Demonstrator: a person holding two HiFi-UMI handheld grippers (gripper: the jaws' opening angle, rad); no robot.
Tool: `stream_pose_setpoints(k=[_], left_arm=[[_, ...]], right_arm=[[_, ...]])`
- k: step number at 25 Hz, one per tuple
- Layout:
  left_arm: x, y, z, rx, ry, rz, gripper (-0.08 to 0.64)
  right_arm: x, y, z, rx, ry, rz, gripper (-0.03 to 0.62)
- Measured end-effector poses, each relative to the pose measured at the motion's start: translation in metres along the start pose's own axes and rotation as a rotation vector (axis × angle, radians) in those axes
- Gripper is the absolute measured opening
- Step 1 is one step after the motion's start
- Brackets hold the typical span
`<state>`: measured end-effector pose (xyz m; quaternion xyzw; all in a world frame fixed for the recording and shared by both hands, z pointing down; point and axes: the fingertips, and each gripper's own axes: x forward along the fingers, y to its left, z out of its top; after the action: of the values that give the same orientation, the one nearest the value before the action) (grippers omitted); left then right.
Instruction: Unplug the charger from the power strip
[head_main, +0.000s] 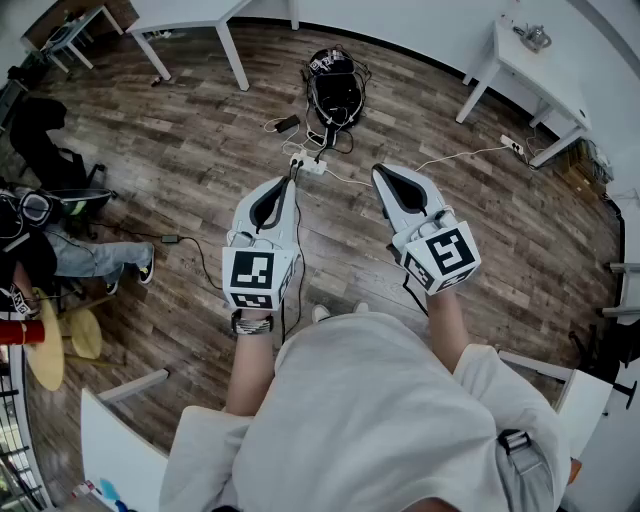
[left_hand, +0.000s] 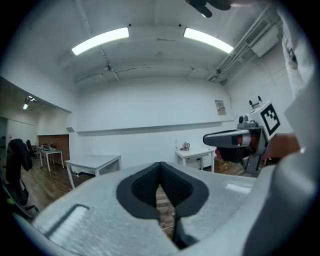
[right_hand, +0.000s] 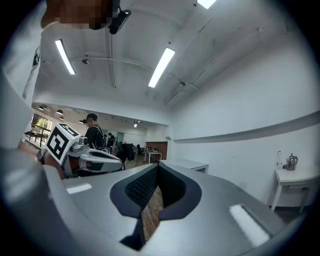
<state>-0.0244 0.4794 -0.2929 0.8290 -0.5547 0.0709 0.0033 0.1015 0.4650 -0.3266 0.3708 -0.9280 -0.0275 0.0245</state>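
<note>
Your left hand-held gripper (head_main: 288, 185) and right hand-held gripper (head_main: 383, 175) are both held out in front of your chest, roughly level. Each has its jaws closed tip to tip with nothing between them, and their own views look across the room at white walls rather than at anything to grasp. Judged from that, the task has not begun: nothing has been touched, and the whole job is still ahead of you, from coming down to the strip to steadying it and pulling the plug free. Below you the wooden floor (head_main: 200, 190) spreads wide, with one white desk (head_main: 185, 12) at the far left and another (head_main: 530, 62) at the far right, neither carrying anything you need. A dark bag (head_main: 335, 92) sits on the floor straight ahead, beyond both grippers. Just in front of the bag lies the white power strip (head_main: 312, 165), flat on the boards between the two gripper tips and well below them. Several thin cords run off it, one white cord trailing away to the right and a dark one running back toward your feet. The charger (head_main: 287, 124) is probably the small dark block with a looped white cord lying just beyond the strip to its left. Which plug on the strip belongs to it is too small to make out from here, so you will need a closer look before choosing what to pull.
</note>
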Motion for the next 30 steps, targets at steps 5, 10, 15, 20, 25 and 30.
stream_pose_setpoints(k=[5,10,15,20,25,30], left_arm=[[0.005,0.004,-0.003,0.008,0.011,-0.008,0.004],[0.006,0.012,-0.007,0.002,0.011,-0.008,0.004],[0.0,0.024,-0.015,-0.012,0.021,0.0,0.005],[-0.004,0.04,-0.027,-0.028,0.034,0.01,0.005],[0.002,0.047,-0.037,-0.026,0.046,0.006,0.004],[0.029,0.05,-0.045,-0.029,0.073,-0.015,0.004]], right_arm=[[0.007,0.001,-0.002,0.007,0.004,-0.001,0.0],[0.011,0.001,-0.003,0.013,-0.002,-0.011,0.0],[0.012,0.0,-0.004,0.048,-0.009,-0.029,0.002],[0.02,0.004,-0.007,0.076,-0.019,-0.054,0.002],[0.031,0.004,-0.005,0.053,-0.031,-0.095,0.002],[0.044,-0.013,-0.006,0.031,-0.038,-0.097,0.0]])
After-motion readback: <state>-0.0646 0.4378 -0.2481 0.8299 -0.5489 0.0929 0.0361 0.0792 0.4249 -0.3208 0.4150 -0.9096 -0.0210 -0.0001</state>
